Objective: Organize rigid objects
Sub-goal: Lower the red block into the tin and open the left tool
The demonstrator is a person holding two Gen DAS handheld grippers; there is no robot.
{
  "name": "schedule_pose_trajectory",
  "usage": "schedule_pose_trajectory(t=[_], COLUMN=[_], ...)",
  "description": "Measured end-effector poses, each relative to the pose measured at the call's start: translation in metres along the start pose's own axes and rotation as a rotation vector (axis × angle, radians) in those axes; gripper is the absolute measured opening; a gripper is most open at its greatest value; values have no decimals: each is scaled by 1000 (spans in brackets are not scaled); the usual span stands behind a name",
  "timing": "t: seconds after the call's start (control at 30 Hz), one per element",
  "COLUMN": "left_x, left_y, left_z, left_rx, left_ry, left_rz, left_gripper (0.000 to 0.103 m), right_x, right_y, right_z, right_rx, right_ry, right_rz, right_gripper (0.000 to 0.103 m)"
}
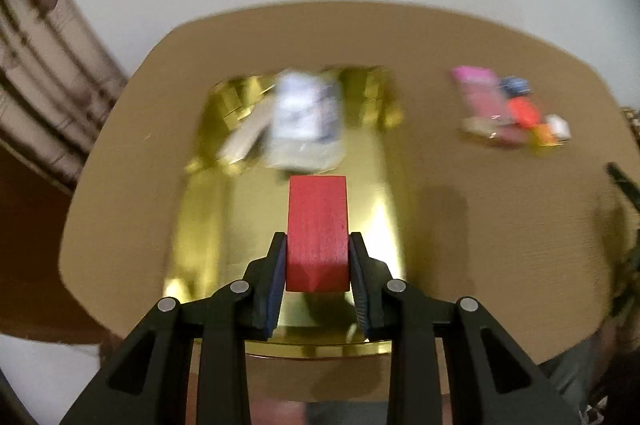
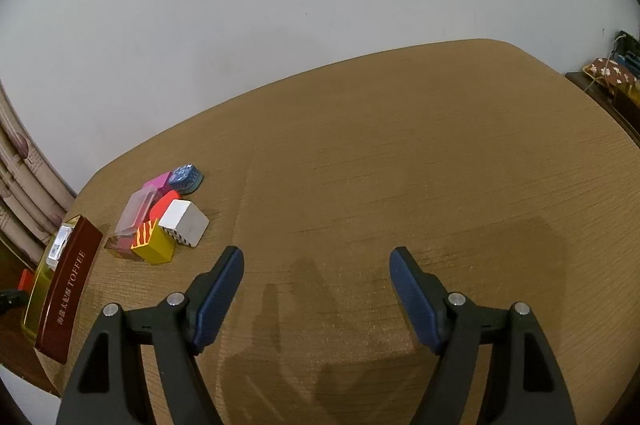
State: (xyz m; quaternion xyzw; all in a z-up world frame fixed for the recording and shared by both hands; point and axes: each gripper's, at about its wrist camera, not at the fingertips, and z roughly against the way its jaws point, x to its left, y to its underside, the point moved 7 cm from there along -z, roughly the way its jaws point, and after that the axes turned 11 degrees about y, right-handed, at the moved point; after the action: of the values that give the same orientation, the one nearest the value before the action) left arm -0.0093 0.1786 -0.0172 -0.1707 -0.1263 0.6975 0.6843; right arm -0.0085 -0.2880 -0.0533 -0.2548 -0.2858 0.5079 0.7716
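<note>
Clamping a red block (image 1: 317,233), left tool (image 1: 318,265) faces "TOFFEE" box (image 2: 66,295); right tool (image 2: 316,289) gapes.

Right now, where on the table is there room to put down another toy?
The widest bare wood lies right of the white block, running to the far edge and under the open right gripper. It's crowded at the block pile beside the toffee box, where the left gripper holds a red block.
</note>
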Motion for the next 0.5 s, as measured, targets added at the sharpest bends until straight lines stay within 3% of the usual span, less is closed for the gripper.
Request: schedule_pose_trajectory(t=[0.13,0.27,0.5], left_x=[41,46,46], left_y=[1,-8,-7], left_z=[-19,-52,-66], left_rx=[52,71,71], left_ry=[-43,-57,-90], left_rz=[26,24,0], left_gripper=[26,26,27], right_x=[0,0,0], right_y=[0,0,1], right_z=[-1,-3,-4], right_rx=[6,14,18], right_ry=[-1,-3,-1], right_rz=[-2,-3,-2], right_gripper=[77,77,77])
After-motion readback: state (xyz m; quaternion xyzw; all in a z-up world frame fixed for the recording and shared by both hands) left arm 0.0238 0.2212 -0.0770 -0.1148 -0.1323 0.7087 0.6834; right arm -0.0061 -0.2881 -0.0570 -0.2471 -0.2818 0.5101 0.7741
